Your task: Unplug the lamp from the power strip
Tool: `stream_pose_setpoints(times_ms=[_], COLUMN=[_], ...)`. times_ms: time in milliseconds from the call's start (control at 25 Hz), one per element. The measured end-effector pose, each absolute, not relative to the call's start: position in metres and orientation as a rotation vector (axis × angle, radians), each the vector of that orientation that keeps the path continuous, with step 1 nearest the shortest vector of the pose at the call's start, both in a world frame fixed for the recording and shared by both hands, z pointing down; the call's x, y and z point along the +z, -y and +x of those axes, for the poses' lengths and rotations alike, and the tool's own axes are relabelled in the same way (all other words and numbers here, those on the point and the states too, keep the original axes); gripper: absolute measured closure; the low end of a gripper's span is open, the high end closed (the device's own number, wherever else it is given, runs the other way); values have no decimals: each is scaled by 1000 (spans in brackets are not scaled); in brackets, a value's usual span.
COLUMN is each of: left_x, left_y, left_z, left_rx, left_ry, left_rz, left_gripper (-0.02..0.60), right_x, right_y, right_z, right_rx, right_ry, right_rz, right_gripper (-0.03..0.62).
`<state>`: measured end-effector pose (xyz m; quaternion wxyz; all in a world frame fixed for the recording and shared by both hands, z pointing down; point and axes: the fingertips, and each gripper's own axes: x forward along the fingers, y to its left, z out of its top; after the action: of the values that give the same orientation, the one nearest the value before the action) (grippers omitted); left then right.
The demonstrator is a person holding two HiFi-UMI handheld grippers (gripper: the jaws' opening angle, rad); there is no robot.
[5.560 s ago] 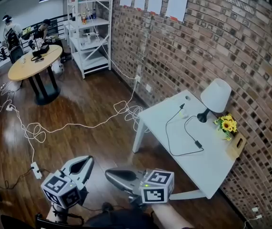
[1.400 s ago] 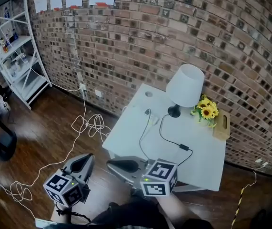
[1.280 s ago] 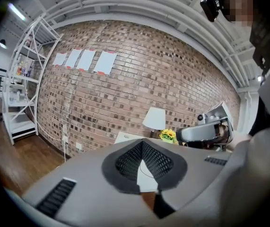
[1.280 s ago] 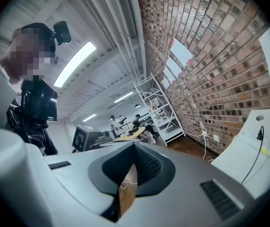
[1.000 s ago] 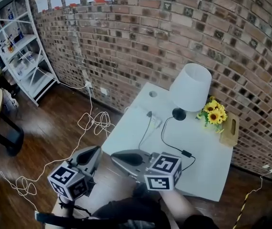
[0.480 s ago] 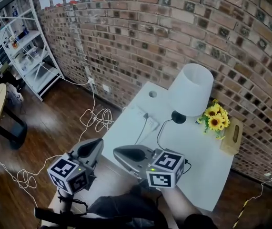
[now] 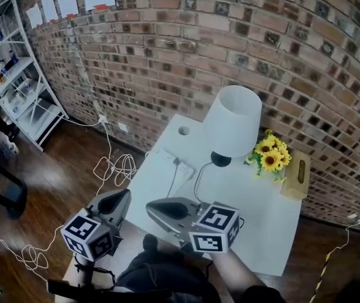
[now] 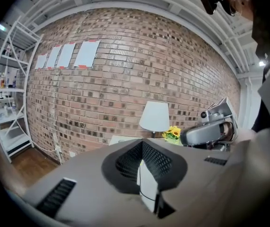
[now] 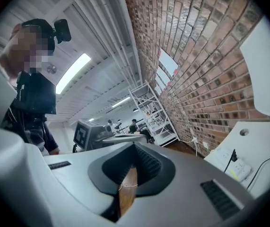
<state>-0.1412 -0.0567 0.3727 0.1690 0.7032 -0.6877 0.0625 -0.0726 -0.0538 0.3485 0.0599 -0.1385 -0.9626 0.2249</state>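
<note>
The lamp point(image 7: 232, 120) with its white shade stands at the back of the white table point(image 7: 258, 216), against the brick wall. Its black cord point(image 7: 197, 180) loops over the tabletop. A white power strip point(image 7: 178, 165) lies at the table's left end with a black plug point(image 7: 177, 161) in it. My left gripper point(image 7: 118, 198) is shut and empty, off the table's near left corner. My right gripper point(image 7: 157, 208) is also shut and empty, over the near edge. The right gripper view shows the power strip point(image 9: 237, 167) and plug point(image 9: 233, 155) ahead at right. The left gripper view shows the lamp point(image 8: 155, 116) beyond its jaws.
Sunflowers point(image 7: 269, 158) and a wooden box point(image 7: 295, 175) stand right of the lamp. A white cable point(image 7: 113, 166) coils on the wooden floor and runs up to a wall socket point(image 7: 101, 118). A white shelf unit point(image 7: 16, 68) stands far left.
Both grippers have travelled on towards the table with their jaws unchanged. The view has swung, so the table and lamp sit a little further left.
</note>
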Motion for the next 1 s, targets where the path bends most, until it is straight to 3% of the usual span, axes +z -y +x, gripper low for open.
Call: stream_pose_setpoints(times_ms=[1000], left_x=[452], left_y=[196], left_z=[-186], left_rx=[526], left_ry=[1466], left_rz=[2396], left_gripper=[563], right_x=[386], right_y=[147], right_z=[-106], right_rx=[772], right_ry=[2823], right_rz=[336], right_gripper=[608])
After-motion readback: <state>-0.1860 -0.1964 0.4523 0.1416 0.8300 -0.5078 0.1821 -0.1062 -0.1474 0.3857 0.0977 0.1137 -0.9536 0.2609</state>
